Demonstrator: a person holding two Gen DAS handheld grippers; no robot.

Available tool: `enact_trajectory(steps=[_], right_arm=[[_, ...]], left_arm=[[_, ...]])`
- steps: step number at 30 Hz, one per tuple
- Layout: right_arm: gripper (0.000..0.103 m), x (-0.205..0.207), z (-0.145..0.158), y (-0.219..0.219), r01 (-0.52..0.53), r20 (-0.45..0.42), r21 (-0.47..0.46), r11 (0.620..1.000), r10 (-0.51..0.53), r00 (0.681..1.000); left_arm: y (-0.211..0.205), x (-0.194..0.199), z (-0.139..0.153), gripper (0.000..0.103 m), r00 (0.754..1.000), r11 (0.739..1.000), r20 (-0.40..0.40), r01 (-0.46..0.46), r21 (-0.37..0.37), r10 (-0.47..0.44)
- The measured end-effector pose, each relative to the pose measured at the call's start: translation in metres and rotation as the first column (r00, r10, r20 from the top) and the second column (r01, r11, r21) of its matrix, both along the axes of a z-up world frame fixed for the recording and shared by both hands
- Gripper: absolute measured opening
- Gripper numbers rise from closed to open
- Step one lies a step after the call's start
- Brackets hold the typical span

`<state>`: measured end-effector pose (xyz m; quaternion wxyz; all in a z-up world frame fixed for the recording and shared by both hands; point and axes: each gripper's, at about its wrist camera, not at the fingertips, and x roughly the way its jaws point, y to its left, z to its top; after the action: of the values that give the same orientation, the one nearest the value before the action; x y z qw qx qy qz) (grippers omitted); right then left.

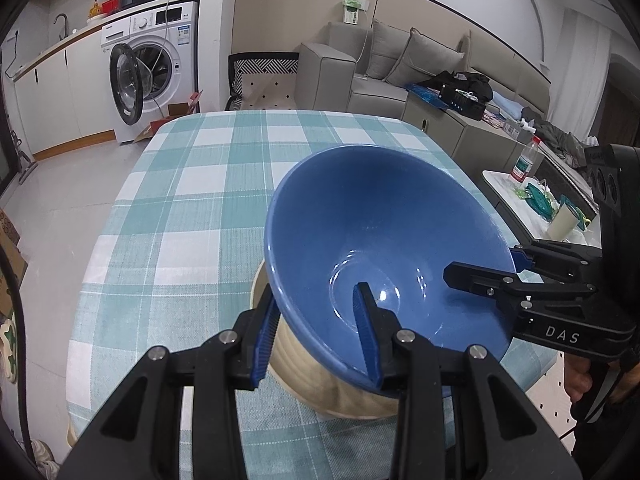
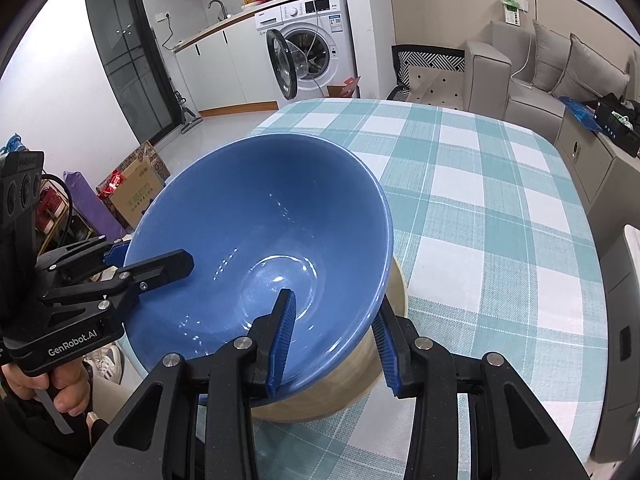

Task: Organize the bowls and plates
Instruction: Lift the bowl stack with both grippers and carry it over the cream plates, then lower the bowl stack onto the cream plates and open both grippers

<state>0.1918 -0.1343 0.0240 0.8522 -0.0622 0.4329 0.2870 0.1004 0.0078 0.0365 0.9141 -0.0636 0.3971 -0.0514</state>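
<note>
— Right, blue bowl?
— Gripped on two sides of its rim, tilted, sitting partly inside the beige bowl below it.
— And the left gripper?
— Clamped on the near rim: one blue pad inside the bowl, the other outside against the wall.
— Right gripper?
— Same hold on the opposite side of the rim, one pad inside, one outside, jaws closed onto the wall.
— Seen from the other camera too?
— Yes: right gripper reaching in from the rim's right in the left wrist view, left gripper coming in from the left in the right wrist view.
— Place on the table?
— Both bowls near the front edge of the checked cloth, far half of the table bare.
— Beyond that?
— Washing machine with door open past the far edge, grey sofa to the right.
</note>
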Motion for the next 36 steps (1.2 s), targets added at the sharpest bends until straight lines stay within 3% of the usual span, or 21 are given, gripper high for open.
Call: enact_trajectory(steps=[36], right_arm=[[0.039,-0.005,-0.002,0.0,-0.001,-0.007,-0.003,1.0,0.001,1.0]], left_arm=[[-0.001,0.0,-0.01,0.036,1.0,1.0,-0.028,0.008,0.0,-0.008]])
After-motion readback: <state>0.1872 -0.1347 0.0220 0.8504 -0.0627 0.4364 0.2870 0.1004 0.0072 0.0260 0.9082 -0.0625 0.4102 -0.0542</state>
